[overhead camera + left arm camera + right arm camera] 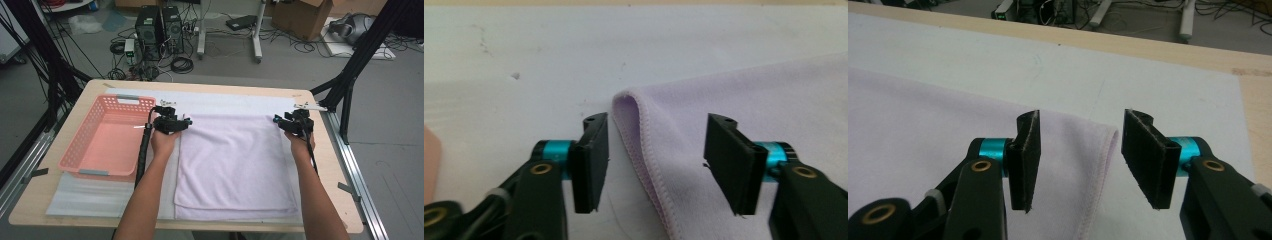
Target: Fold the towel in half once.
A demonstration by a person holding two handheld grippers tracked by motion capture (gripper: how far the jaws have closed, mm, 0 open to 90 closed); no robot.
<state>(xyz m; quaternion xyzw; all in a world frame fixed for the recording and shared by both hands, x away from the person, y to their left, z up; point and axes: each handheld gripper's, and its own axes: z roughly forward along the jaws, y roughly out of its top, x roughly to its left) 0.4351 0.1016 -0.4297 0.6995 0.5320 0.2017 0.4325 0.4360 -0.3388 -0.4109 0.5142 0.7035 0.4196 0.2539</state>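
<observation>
Lying flat, lilac towel [235, 165], far corners between parted, empty left gripper [655, 160], right gripper [1080, 160]

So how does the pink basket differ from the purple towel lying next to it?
The pink basket is a rigid tub with perforated walls standing up from the table; the purple towel is soft cloth, folded and lying flat. The basket sits apart at the left, touched by neither tool, while the towel has the left gripper and right gripper at its far corners, fingers open. Both rest on the same white mat.
</observation>
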